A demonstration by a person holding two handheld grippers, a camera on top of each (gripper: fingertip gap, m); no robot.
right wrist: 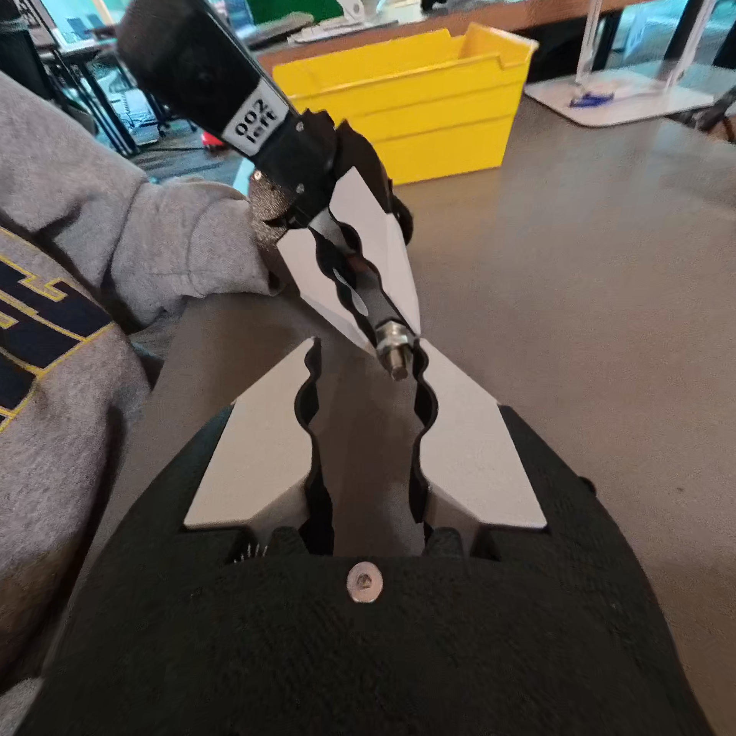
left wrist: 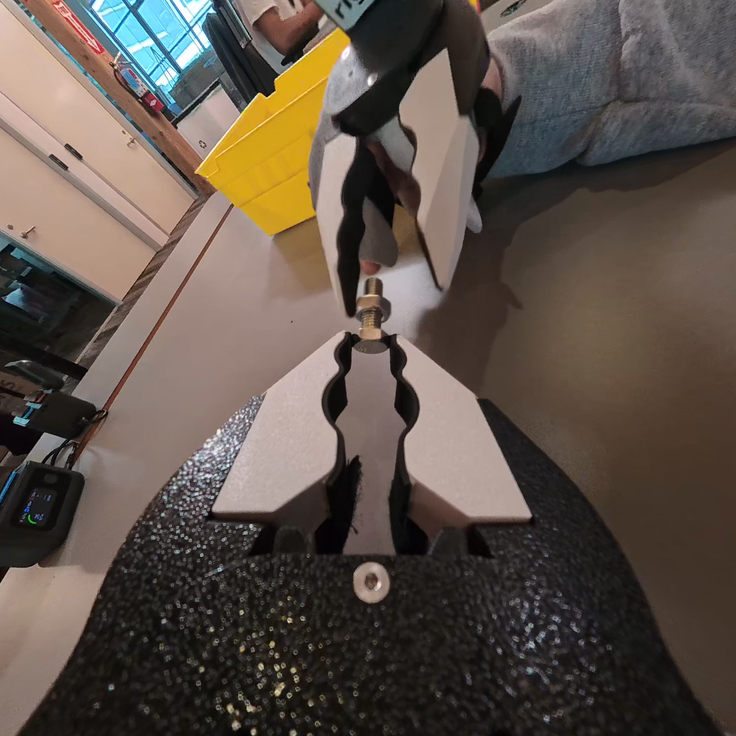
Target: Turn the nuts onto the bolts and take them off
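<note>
My left gripper (left wrist: 370, 338) is shut on the head of a steel bolt (left wrist: 370, 347). The threaded shank points away from it, with a hex nut (left wrist: 373, 306) partway along the thread. My right gripper (left wrist: 394, 298) comes in from above, open, its jaws on either side of the shank; one fingertip (left wrist: 350, 308) is beside the nut. In the right wrist view my right gripper (right wrist: 366, 342) is open, the bolt end (right wrist: 398, 368) lies against its right finger (right wrist: 434, 370), and the nut (right wrist: 390, 334) sits just in front of the left gripper (right wrist: 394, 340).
A yellow plastic bin (left wrist: 271, 171) (right wrist: 418, 119) stands on the brown table (left wrist: 577, 358) behind the grippers. A small device with a lit screen (left wrist: 36, 513) lies at the left table edge. A clear stand on a white base (right wrist: 621, 91) is far right. Grey sleeves (right wrist: 79, 239) flank the work. My two grippers' fingertips are within a few centimetres of each other.
</note>
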